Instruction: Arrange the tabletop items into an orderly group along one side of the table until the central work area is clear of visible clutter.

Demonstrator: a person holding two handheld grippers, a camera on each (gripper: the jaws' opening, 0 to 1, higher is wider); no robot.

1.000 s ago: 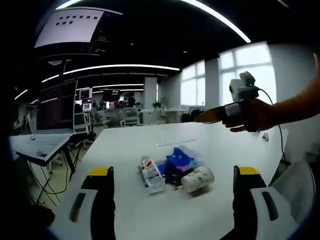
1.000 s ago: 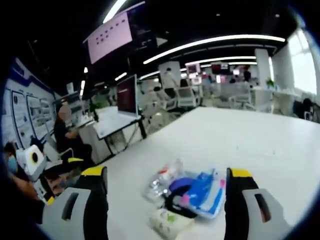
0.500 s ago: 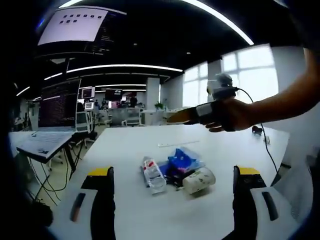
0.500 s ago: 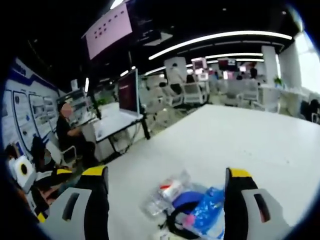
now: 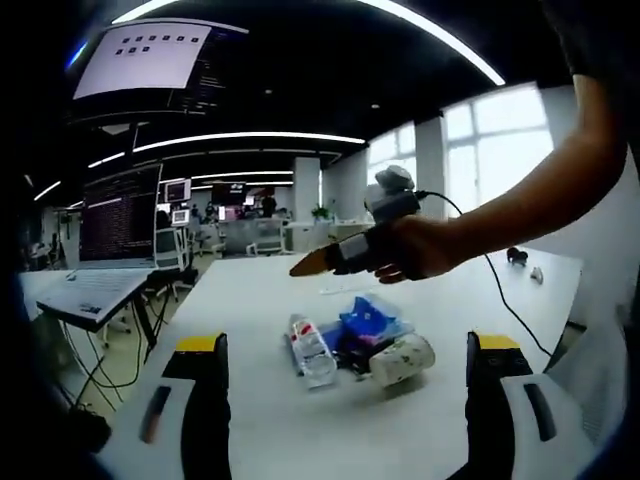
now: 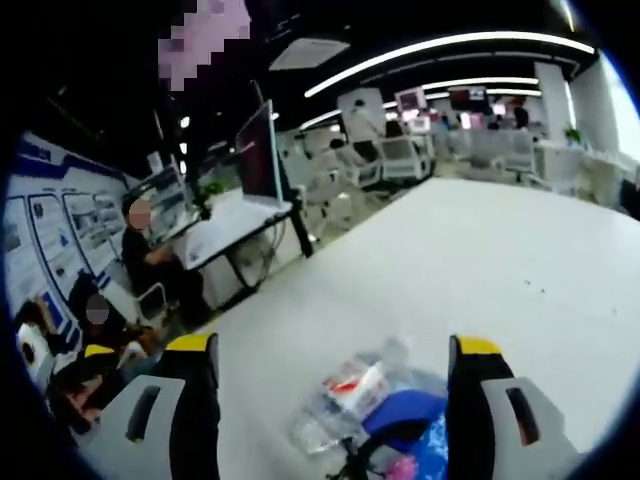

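The right tool (image 5: 325,262), seen from the left gripper view, has moved further across above the clutter since a second ago; its own view has closed in on the pile. Both tools' jaws stand spread, the left tool (image 5: 345,400) empty. On the smooth white table (image 5: 260,420) lie, touching, a crinkled clear plastic bottle (image 5: 308,350), a paper cup (image 5: 402,358) tipped sideways and a glossy blue packet (image 5: 366,318).
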